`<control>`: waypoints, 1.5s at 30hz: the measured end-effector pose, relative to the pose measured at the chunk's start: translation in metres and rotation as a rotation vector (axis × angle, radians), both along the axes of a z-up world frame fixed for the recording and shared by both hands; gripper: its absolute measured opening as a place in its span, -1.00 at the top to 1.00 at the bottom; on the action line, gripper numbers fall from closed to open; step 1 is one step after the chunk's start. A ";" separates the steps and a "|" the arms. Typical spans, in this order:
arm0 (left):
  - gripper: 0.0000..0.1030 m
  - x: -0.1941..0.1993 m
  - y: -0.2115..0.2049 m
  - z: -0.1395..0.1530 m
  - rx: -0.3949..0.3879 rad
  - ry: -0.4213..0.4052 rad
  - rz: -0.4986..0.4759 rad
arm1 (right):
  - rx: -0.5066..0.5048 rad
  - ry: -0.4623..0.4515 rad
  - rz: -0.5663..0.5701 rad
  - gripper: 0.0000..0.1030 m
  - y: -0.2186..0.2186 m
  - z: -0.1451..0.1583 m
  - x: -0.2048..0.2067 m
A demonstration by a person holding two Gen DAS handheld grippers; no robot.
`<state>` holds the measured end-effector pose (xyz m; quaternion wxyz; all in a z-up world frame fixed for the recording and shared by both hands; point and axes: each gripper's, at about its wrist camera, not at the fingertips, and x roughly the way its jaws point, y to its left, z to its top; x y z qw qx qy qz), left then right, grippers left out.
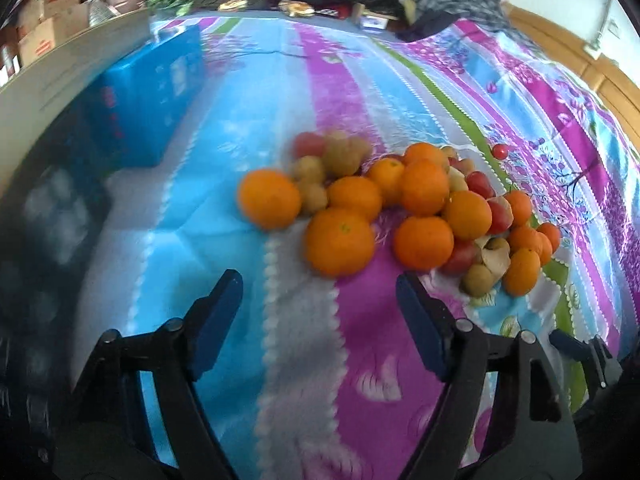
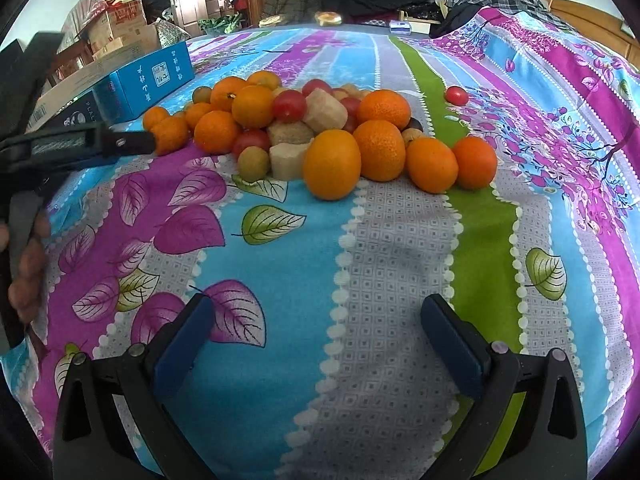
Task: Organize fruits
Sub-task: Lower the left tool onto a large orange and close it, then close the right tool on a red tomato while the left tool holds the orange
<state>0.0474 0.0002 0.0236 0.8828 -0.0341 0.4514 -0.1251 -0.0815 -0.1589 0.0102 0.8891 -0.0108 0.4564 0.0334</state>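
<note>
Both our grippers, left [image 1: 320, 300] and right [image 2: 318, 320], gape empty | fruit pile [image 2: 320, 132] loose on bedspread [image 2: 400, 280] | blue box [image 2: 152, 76] closed, print unreadable

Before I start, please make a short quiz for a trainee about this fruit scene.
1. True or false: the left gripper holds an orange.
2. The lone tomato lies on which side of the pile in the right wrist view? A) left B) right C) in front
3. What colour is the box beside the pile?

Key:
1. False; its jaws stand apart with only the sheet between them.
2. B.
3. Blue.
</note>
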 end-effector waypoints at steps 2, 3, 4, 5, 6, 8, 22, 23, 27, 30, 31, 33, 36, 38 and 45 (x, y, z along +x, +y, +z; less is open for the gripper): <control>-0.53 0.009 -0.001 -0.004 0.007 0.006 0.019 | 0.000 0.002 0.000 -1.00 -0.001 0.000 0.001; -0.53 0.013 -0.001 -0.007 -0.009 0.020 0.022 | 0.001 0.002 0.000 -1.00 0.000 0.000 0.001; -0.53 0.015 -0.001 -0.008 -0.010 0.019 0.023 | 0.004 0.002 0.001 -1.00 0.000 0.000 0.001; -0.52 0.017 -0.003 -0.008 0.000 0.012 0.012 | 0.007 0.004 0.001 -1.00 -0.001 0.001 0.001; -0.44 0.017 -0.005 -0.007 0.002 0.010 0.003 | 0.011 0.006 0.002 -1.00 -0.002 0.002 0.001; -0.16 0.020 -0.007 -0.009 0.015 0.018 -0.013 | 0.031 0.017 0.006 -0.95 -0.005 0.006 0.002; 0.19 0.004 0.002 0.003 -0.014 -0.017 -0.024 | 0.093 -0.074 -0.111 -0.20 -0.119 0.081 0.112; 0.19 0.005 0.002 0.003 -0.018 -0.018 -0.021 | 0.065 -0.061 -0.130 -0.27 -0.127 0.076 0.132; 0.19 0.010 0.007 0.001 -0.042 -0.006 -0.003 | -0.042 -0.017 -0.111 -0.38 -0.135 0.053 0.185; 0.19 0.011 0.009 -0.002 -0.056 0.003 0.007 | -0.067 0.006 -0.105 -0.38 -0.137 0.038 0.209; 0.19 0.011 0.008 -0.003 -0.058 0.003 0.008 | -0.067 0.011 -0.122 -0.38 -0.140 0.034 0.214; 0.19 0.010 0.007 -0.004 -0.066 0.004 0.008 | -0.030 0.011 -0.157 -0.38 -0.147 0.026 0.228; 0.19 0.011 0.007 -0.006 -0.069 0.007 0.004 | -0.068 0.019 -0.166 -0.29 -0.145 0.016 0.243; 0.19 0.012 0.007 -0.005 -0.075 0.007 0.005 | -0.070 0.034 -0.179 -0.05 -0.149 0.011 0.254; 0.19 0.014 0.007 -0.006 -0.072 0.010 0.007 | -0.057 0.047 -0.175 0.27 -0.156 0.008 0.258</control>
